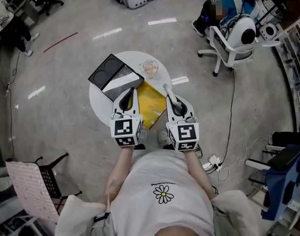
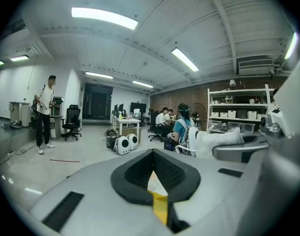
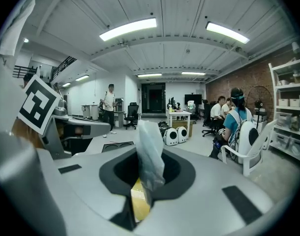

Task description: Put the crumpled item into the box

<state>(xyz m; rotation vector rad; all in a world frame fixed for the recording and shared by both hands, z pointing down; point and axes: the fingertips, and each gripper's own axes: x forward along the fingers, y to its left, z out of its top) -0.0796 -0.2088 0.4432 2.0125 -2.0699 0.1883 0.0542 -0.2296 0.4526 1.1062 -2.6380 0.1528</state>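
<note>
A round white table (image 1: pixel 98 103) carries an open black box (image 1: pixel 112 73) with its grey lid leaning at the right. A flat yellow bag (image 1: pixel 153 105) lies beside the box. My right gripper (image 1: pixel 170 97) (image 3: pixel 142 183) hangs over the yellow bag, shut on a crumpled pale plastic wrapper (image 1: pixel 166 88) (image 3: pixel 150 156) that sticks up from between the jaws. My left gripper (image 1: pixel 132 90) (image 2: pixel 158 186) hovers by the box's near corner. Its jaws are together with nothing between them; only yellow shows through the slit.
A small clear cup (image 1: pixel 150 67) with something orange stands at the table's far edge. A white swivel chair (image 1: pixel 233 45) and a seated person are at the far right. A pink folding rack (image 1: pixel 31 187) is near left, and cables (image 1: pixel 228 167) lie at the right.
</note>
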